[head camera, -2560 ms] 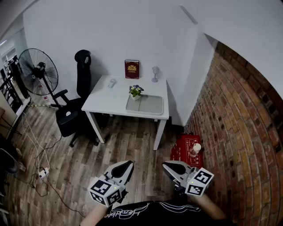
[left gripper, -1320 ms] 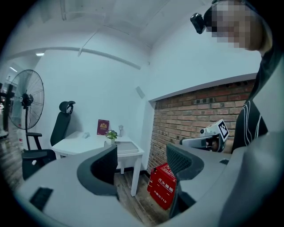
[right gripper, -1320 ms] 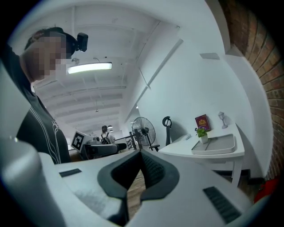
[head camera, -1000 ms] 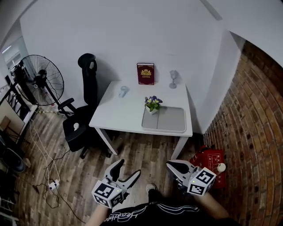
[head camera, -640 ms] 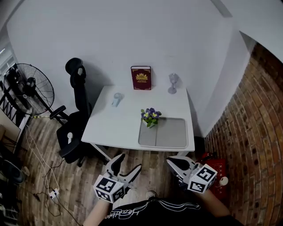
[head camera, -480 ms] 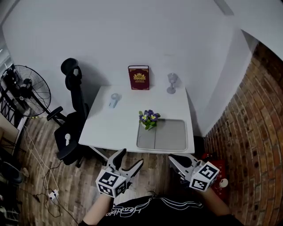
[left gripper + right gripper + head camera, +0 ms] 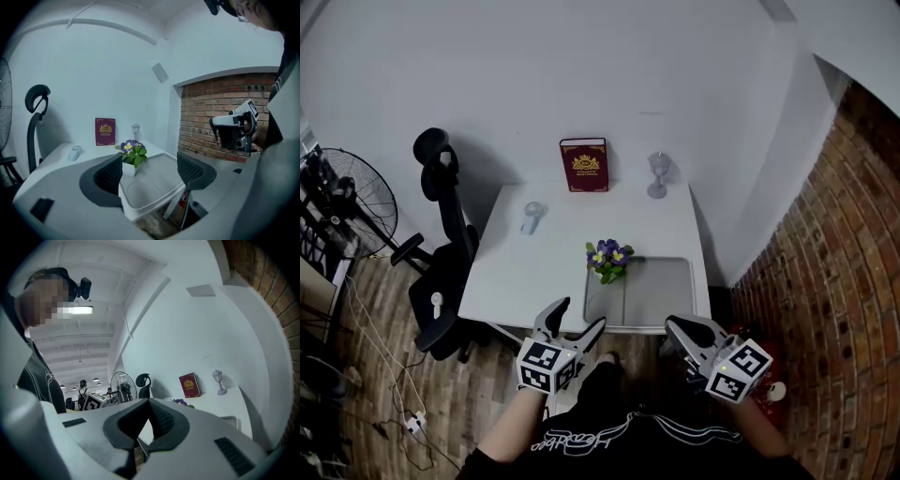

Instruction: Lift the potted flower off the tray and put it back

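Note:
A potted flower (image 7: 607, 260), purple and yellow blooms in a small white pot, stands in the far left corner of a grey tray (image 7: 652, 295) on the white table (image 7: 516, 272). My left gripper (image 7: 578, 319) hovers at the table's front edge, open and empty. In the left gripper view the flower (image 7: 132, 155) and tray (image 7: 157, 185) lie ahead between the fingers of that gripper (image 7: 150, 174). My right gripper (image 7: 682, 330) hangs just off the tray's front right corner. Its jaws meet with nothing in them (image 7: 146, 427). The flower (image 7: 180, 402) shows small beyond them.
A dark red book (image 7: 583, 165) stands against the wall beside a small grey goblet-shaped ornament (image 7: 656, 175). A pale blue object (image 7: 531, 217) lies at the table's left. An office chair (image 7: 441, 272) and a fan (image 7: 337, 197) stand left; a brick wall (image 7: 825, 262) runs right.
The person has walked up to the table, so both grippers now hang at its front edge. The left gripper stays open, and the flower has not moved.

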Action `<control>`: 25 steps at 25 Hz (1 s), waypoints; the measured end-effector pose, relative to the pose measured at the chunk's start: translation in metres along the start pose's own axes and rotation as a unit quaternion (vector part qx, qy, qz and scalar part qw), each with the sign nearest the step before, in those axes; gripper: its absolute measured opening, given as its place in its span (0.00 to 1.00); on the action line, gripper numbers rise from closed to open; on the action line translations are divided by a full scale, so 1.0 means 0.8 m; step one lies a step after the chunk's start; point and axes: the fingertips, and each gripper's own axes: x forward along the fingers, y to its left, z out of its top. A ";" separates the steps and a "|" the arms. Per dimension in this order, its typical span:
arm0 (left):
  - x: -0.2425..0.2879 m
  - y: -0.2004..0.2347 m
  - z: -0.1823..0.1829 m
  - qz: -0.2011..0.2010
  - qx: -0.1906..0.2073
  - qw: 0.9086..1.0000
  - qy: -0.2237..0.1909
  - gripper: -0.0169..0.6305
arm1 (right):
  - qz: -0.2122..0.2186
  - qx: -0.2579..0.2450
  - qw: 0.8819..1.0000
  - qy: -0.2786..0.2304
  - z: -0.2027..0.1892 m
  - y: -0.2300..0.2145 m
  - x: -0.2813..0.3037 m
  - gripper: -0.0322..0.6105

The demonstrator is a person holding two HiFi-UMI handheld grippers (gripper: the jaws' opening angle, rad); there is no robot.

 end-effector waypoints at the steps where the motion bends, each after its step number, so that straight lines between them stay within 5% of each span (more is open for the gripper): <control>1: 0.007 0.006 -0.003 0.001 0.005 1.000 0.003 0.58 | -0.003 0.001 1.000 -0.001 0.001 -0.004 0.002 0.05; 14: 0.132 0.077 -0.071 -0.023 -0.004 0.997 0.077 0.62 | -0.042 0.016 0.999 -0.001 0.020 -0.088 0.049 0.05; 25: 0.201 0.101 -0.098 -0.045 0.000 0.994 0.097 0.63 | -0.047 0.027 0.998 0.021 0.024 -0.134 0.086 0.05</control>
